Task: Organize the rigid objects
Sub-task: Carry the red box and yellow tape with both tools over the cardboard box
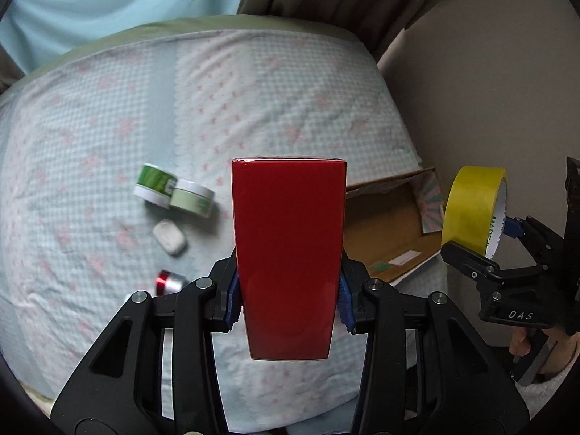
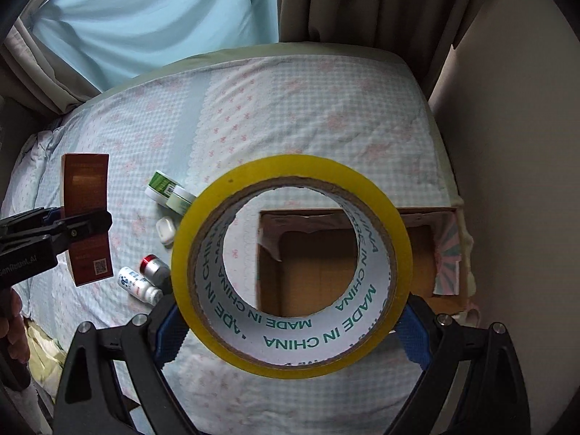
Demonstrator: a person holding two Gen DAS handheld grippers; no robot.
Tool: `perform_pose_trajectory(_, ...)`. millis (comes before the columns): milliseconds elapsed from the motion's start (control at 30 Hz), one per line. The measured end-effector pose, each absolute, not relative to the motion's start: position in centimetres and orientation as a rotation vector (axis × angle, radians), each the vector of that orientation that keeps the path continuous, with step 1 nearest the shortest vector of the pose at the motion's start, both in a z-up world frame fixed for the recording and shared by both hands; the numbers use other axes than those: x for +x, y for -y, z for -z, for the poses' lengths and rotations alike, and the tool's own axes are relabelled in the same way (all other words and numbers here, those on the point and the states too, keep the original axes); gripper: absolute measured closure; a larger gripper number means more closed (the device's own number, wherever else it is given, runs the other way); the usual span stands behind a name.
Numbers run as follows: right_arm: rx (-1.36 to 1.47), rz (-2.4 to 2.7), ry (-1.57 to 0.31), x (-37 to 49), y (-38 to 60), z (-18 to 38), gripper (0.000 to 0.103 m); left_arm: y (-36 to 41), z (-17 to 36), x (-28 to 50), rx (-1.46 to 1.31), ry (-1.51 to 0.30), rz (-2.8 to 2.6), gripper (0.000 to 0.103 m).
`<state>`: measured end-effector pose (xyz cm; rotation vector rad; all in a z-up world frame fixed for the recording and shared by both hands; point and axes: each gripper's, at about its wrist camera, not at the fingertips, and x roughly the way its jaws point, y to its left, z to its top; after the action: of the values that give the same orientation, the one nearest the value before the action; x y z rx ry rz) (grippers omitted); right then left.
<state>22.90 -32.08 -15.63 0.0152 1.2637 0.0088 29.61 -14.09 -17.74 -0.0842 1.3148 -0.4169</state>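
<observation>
Left wrist: my left gripper (image 1: 288, 304) is clamped on the red box (image 1: 288, 253), held above the bed (image 1: 253, 108).
Right wrist: my right gripper (image 2: 290, 330) pinches the tape roll (image 2: 290, 264) over the cardboard box (image 2: 420, 250).
Advice: I'd lower both level before releasing.

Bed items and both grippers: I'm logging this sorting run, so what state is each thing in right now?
Left gripper: shut on the red box, held off the bed.
Right gripper: shut on the yellow tape roll, lifted.
Cardboard box: open.
Two green jars: lying on the bed, touching.
White bottle: lying on its side.
Red-capped bottle: lying down.
</observation>
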Motion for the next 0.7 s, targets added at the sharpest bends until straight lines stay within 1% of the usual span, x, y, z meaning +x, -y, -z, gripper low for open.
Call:
perform_pose_trajectory(133,-0.014,-0.024,-1.282,22.4,37.5,16.4,0.009,20.3,18.9,28.5,-0.092,-1.337,0.415,0.065)
perform_pose_trajectory(333,-0.064,-0.044,-1.32,21.7,43.9,19.2,0.009,28.4,22.8,27.7,-0.07,-1.399,0.423,0.065)
perform_pose_trajectory(533,-0.104,-0.08,-1.363,21.9,46.9,23.4,0.009,34.5,27.7,27.5,0.059,-1.471,0.432,0.065)
perform_pose_trajectory(700,-0.157,-0.128,-1.393,22.7,47.3,27.8,0.009,37.1,31.9,28.1,0.194,-1.519,0.43,0.065)
